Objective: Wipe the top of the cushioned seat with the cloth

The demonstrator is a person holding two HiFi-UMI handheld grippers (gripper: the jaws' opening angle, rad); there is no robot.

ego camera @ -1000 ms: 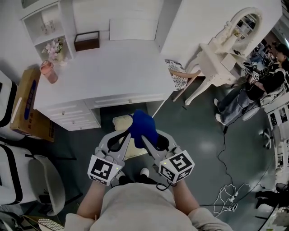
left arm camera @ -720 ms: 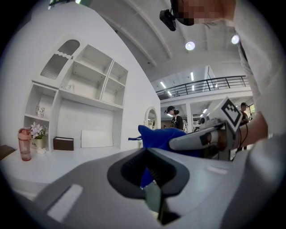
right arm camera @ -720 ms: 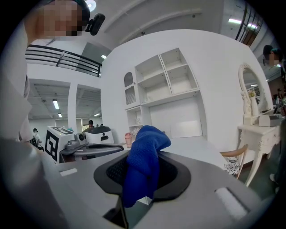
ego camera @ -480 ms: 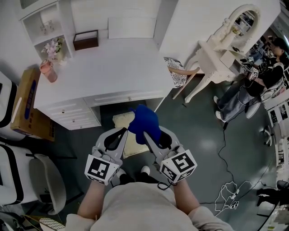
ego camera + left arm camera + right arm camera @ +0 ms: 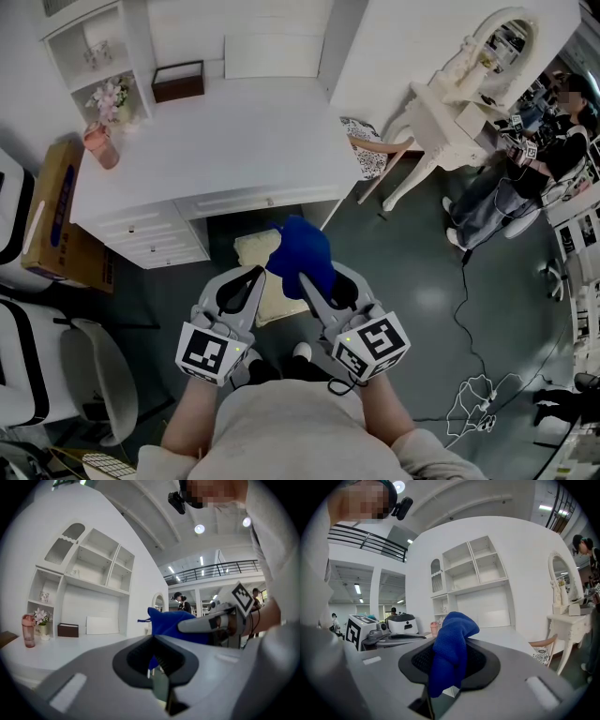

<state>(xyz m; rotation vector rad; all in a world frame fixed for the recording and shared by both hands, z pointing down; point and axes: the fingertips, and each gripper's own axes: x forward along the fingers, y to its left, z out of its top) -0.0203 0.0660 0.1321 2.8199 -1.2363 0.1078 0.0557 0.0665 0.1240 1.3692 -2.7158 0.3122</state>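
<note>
The right gripper (image 5: 303,275) is clamping the blue cloth (image 5: 302,251) between its jaws and holding it up in the air, while the left gripper (image 5: 253,277) is hanging beside it with its jaws together on nothing. The cushioned seat (image 5: 251,251) is sitting below them, partly tucked under the white desk (image 5: 216,141), so the wiping itself is not yet begun and this looks like the approach. The next move is calling for the cloth to come down flat onto the cushion top, then sweep across it.
</note>
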